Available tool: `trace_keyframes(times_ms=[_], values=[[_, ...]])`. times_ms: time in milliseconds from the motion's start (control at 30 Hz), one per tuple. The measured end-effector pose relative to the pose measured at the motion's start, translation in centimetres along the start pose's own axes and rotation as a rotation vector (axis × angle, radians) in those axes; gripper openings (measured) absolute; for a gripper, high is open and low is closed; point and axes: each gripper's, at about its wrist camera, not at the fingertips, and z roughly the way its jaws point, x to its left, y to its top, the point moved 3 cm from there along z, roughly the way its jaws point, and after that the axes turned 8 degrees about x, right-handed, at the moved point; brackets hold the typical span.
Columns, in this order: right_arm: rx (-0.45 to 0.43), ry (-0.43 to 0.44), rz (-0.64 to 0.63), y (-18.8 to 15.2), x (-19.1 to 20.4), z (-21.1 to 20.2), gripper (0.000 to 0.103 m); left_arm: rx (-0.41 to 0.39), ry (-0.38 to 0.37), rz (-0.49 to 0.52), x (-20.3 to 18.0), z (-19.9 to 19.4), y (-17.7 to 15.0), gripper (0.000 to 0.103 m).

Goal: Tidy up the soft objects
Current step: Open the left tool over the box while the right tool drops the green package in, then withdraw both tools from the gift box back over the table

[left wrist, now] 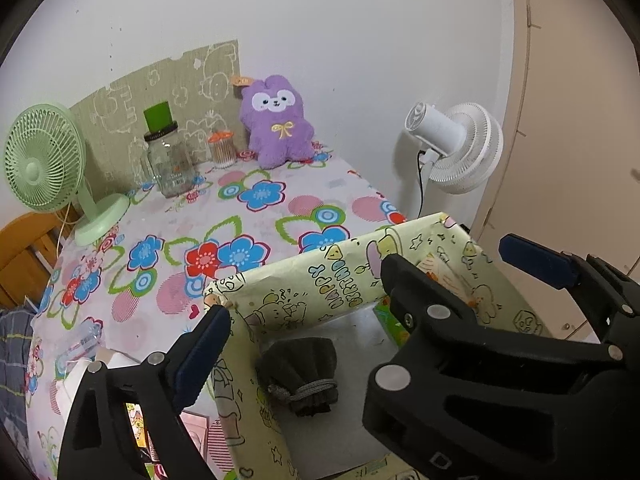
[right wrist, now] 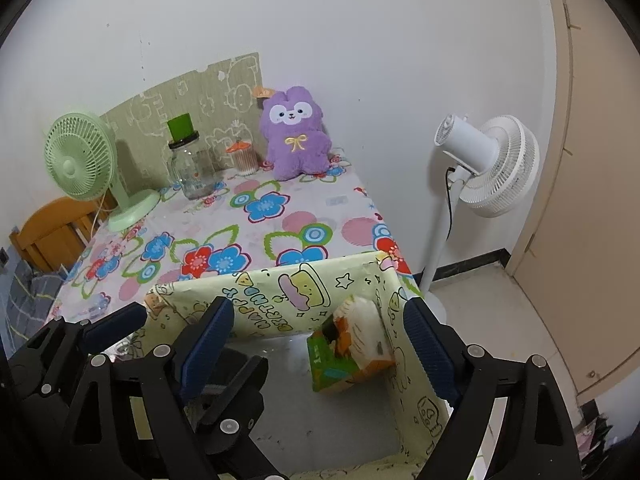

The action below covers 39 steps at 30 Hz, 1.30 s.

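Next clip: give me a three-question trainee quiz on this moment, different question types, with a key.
1. True or false: the purple plush toy is inside the box.
2. Which lies in the box beside the tissue pack? A) dark pouch B) glass jar C) green fan
3. Fill in: both tools, left and right, are ____.

Key: 1 false, it sits against the wall; 2 A; 3 open.
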Motion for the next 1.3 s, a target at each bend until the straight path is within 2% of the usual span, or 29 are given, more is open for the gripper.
trace_keyframes(times_ms=[367,800,1300], values=[[-0.043,-0.004,0.008,-0.6,0.8,-3.1,0.093,-0.066,0.022,0.003,0.2,-3.0,-0.6,0.102],[-0.099,-0.026,-0.020,-1.4,3.3,-6.8,0.096,-0.118,0.034,0.011,1.6,-6.7,-2.1,0.103],[-0.150,-0.006,-0.060,-3.1,7.2,-9.9,0.099,-0.166,0.074,-0.020,4.2,-10.3,-4.7,0.103]])
